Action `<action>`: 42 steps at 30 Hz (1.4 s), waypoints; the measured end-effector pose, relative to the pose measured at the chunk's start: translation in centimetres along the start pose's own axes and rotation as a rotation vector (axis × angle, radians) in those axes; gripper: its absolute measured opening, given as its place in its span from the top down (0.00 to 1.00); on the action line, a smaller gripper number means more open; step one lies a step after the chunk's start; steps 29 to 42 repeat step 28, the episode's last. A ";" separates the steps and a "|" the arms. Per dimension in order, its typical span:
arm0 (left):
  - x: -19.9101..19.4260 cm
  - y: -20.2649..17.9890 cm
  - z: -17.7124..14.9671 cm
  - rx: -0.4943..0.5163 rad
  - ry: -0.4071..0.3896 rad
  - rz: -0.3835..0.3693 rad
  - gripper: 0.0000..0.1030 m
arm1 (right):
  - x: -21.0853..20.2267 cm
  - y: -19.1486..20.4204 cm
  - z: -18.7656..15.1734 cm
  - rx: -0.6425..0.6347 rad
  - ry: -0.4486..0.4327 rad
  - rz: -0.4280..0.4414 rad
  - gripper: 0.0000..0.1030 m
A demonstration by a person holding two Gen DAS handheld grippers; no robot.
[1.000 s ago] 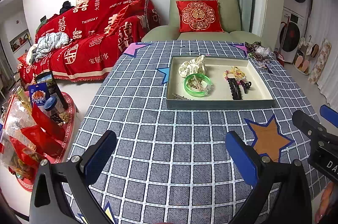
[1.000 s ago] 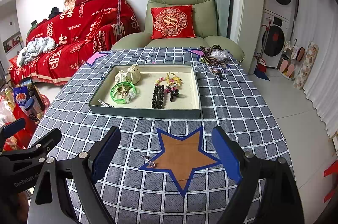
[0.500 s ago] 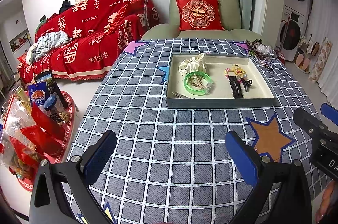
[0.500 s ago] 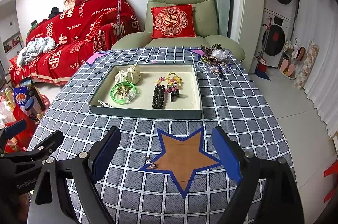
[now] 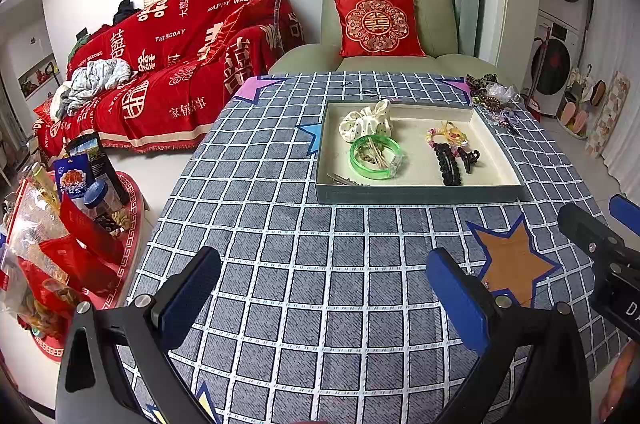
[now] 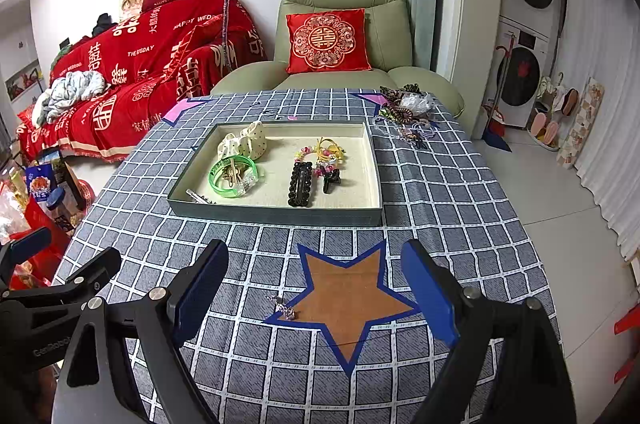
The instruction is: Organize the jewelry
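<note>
The left tongs (image 5: 324, 300) hang spread and empty over bare checked cloth on the table (image 5: 280, 224), with the tray (image 6: 276, 214) of sorted pieces well ahead of them. The small silvery trinket (image 6: 283, 306) lies loose at the left edge of the orange star (image 6: 352, 296), lengthwise slanting from upper left to lower right. It sits between the fingers of the right tongs (image 6: 316, 298), also spread and empty, so the right hand seems clearly nearer for a pickup.
</note>
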State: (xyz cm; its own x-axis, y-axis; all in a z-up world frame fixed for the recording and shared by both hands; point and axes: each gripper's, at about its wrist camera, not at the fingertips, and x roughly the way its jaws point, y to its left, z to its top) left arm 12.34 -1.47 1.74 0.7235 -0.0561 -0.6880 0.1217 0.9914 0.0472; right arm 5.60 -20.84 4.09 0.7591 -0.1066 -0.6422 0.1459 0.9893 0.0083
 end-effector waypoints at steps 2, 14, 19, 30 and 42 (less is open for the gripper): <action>0.0 0.0 0.0 0.000 0.000 -0.001 0.00 | 0.0 0.0 0.0 0.000 0.000 0.000 0.13; 0.2 0.1 -0.2 -0.005 0.001 0.004 0.00 | 0.0 0.0 0.0 0.001 0.000 0.000 0.13; 0.3 0.2 -0.2 -0.006 0.004 0.004 0.00 | 0.0 0.0 0.0 0.001 0.001 0.000 0.13; 0.4 0.7 -0.4 -0.017 0.008 -0.002 0.00 | 0.0 0.0 0.0 0.002 0.001 0.000 0.13; 0.4 0.7 -0.4 -0.017 0.008 -0.002 0.00 | 0.0 0.0 0.0 0.002 0.001 0.000 0.13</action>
